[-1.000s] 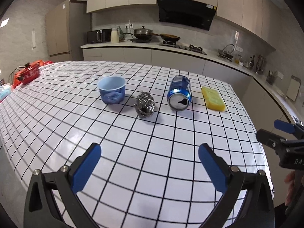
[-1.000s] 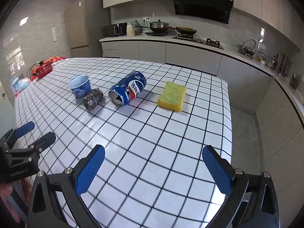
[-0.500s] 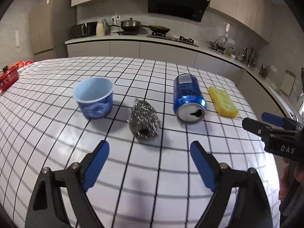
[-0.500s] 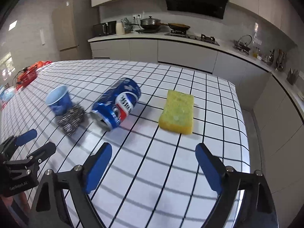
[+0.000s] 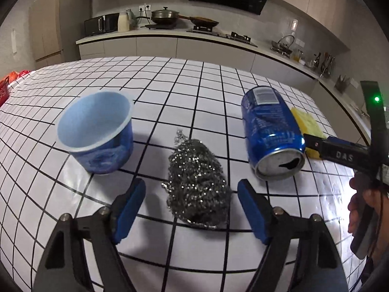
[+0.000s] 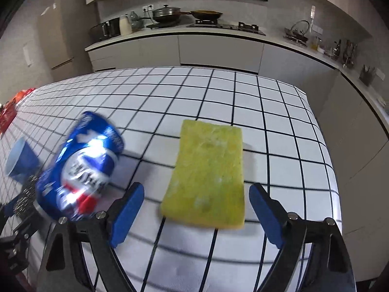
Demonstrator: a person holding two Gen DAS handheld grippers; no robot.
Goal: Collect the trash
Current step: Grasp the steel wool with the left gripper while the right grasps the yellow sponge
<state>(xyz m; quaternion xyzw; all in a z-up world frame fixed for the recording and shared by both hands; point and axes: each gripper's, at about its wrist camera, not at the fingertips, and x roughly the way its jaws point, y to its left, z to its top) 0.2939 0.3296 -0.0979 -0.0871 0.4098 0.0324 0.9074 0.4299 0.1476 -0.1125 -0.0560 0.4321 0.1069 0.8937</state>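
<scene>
A steel-wool scourer [image 5: 197, 189] lies on the checked table [image 5: 194, 90]. My left gripper [image 5: 190, 191] straddles its near end with jaws closing and pads clear of it. A blue cup [image 5: 97, 131] stands to its left. To its right a blue drink can [image 5: 272, 131] lies on its side, mouth toward me. In the right wrist view a yellow sponge [image 6: 209, 175] lies flat, and my right gripper [image 6: 195, 194] stands open around its near edge without touching. The can [image 6: 82, 170] is blurred at the left there.
The table's right edge [image 6: 325, 146] drops off just past the sponge. A hand [image 5: 359, 209] holds the right gripper at the left wrist view's right side. Red items [image 6: 9, 112] sit at the far left. A kitchen counter [image 5: 170, 34] with pans runs behind.
Both grippers have moved forward and down toward the table. The left one has narrowed around the scourer. The right one has come up to the sponge and narrowed slightly.
</scene>
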